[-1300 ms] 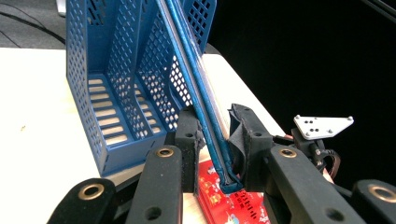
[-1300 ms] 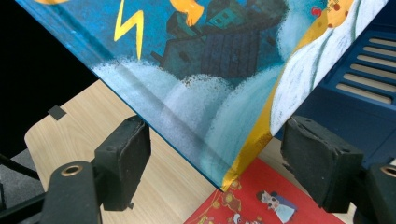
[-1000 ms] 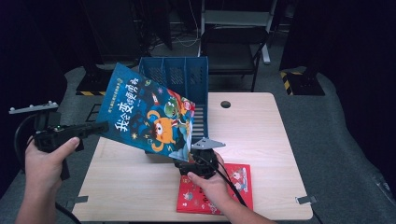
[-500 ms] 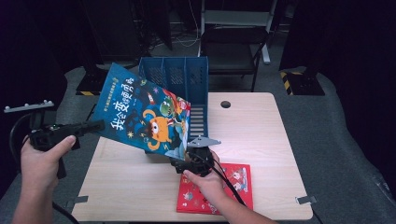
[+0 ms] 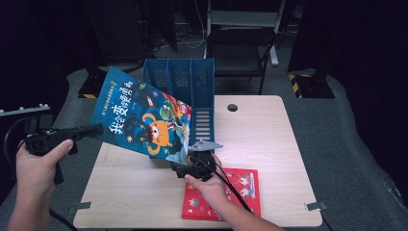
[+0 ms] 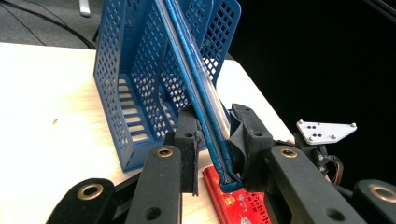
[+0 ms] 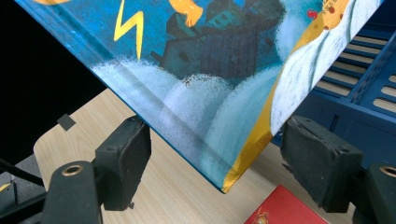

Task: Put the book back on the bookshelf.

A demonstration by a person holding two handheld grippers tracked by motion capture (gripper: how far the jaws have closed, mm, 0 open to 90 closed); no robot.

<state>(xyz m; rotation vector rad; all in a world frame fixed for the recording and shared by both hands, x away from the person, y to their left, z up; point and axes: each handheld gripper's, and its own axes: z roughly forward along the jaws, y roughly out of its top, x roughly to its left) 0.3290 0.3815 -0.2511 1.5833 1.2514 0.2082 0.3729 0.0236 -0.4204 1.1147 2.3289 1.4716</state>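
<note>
Blue picture book (image 5: 144,120) hangs tilted over the desk's left half, pinched at its upper edge by your left gripper (image 5: 96,130); your right gripper (image 5: 185,166) gapes around the lower corner, unclamped. Steer that corner into the blue file rack (image 5: 192,91).

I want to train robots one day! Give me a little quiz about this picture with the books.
1. True or false: the red book lies flat on the table.
2. Which hand-held gripper is clamped on the edge of the blue picture book? A: the left hand-held gripper. B: the right hand-held gripper. C: both.
3. How many slots does the blue file rack have?

Key: 1 true. 2 A; the right one's jaws stand open around the book's lower corner. 3 three.
</note>
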